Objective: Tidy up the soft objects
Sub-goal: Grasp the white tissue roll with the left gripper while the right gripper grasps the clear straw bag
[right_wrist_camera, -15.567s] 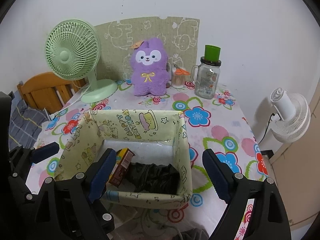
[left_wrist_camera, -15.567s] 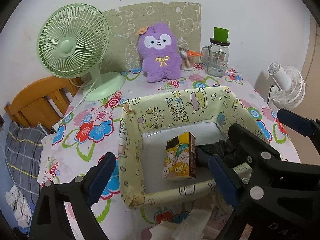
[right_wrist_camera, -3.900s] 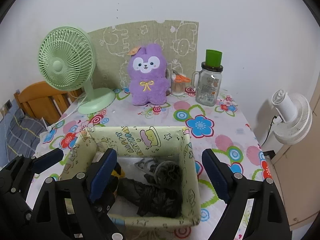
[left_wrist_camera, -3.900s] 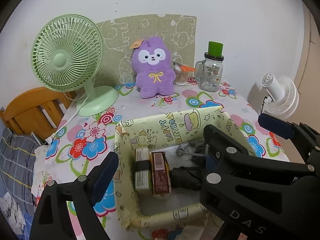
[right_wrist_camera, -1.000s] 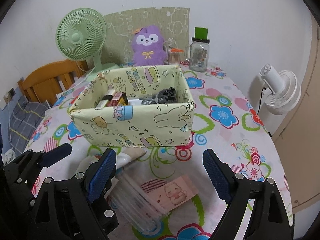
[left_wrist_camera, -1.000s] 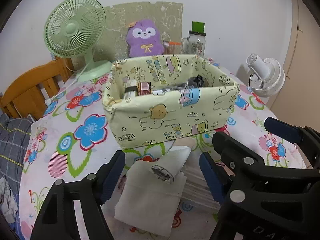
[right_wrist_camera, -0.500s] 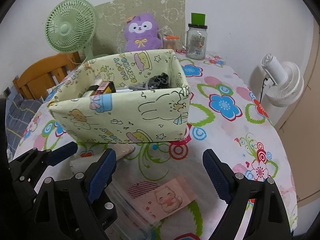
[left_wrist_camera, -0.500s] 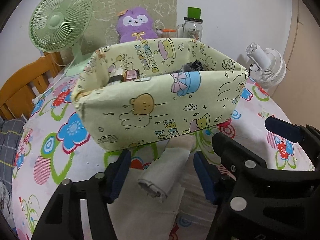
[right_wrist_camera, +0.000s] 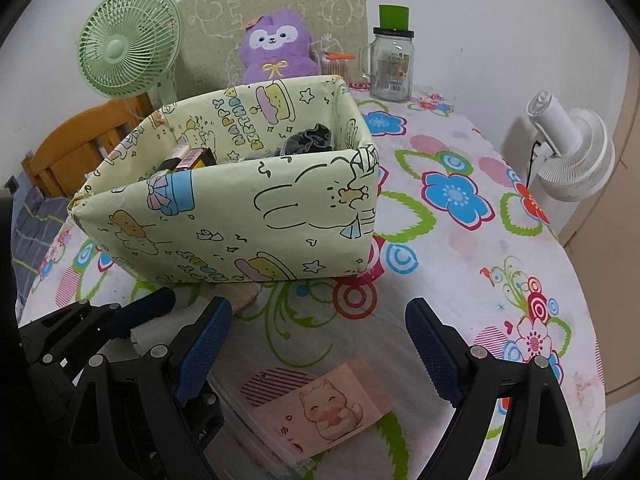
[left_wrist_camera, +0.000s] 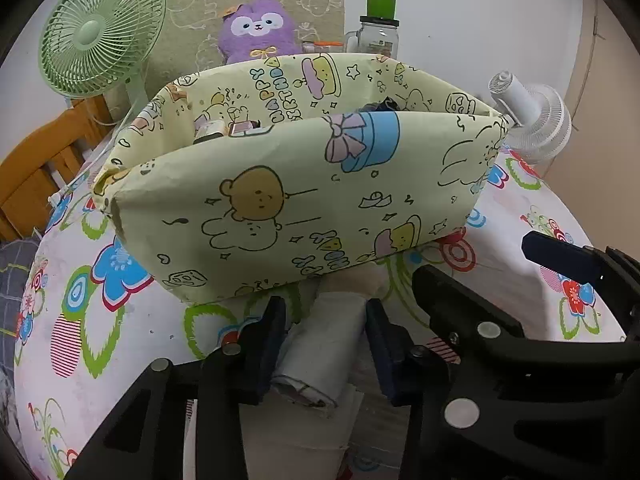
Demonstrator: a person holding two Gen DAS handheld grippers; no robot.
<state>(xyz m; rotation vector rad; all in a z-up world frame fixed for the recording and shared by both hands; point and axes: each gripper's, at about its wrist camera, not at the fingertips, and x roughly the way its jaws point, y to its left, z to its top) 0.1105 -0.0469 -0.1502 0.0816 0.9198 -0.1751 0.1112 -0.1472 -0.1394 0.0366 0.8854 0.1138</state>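
My left gripper (left_wrist_camera: 325, 344) is closing around a rolled white cloth (left_wrist_camera: 322, 356) that lies on a flat white cloth (left_wrist_camera: 296, 440) in front of the yellow cartoon-print fabric box (left_wrist_camera: 304, 208). Its pads sit close on both sides of the roll. The box (right_wrist_camera: 240, 220) holds small cartons (right_wrist_camera: 192, 160) and a dark fabric item (right_wrist_camera: 312, 140). My right gripper (right_wrist_camera: 316, 344) is open and empty, above the table just in front of the box. The left gripper's body (right_wrist_camera: 100, 328) shows at the lower left of the right wrist view.
A clear pouch with a pink cat card (right_wrist_camera: 320, 404) lies under my right gripper. A purple plush (right_wrist_camera: 276, 48), green fan (right_wrist_camera: 124, 52), glass jar (right_wrist_camera: 392, 64) and toothpick jar (right_wrist_camera: 338, 64) stand at the table's back. A white fan (right_wrist_camera: 568, 152) and wooden chair (right_wrist_camera: 80, 140) flank the table.
Both grippers have dropped lower and nearer the box front. My left gripper's fingers have narrowed around the rolled cloth. The right gripper stays open.
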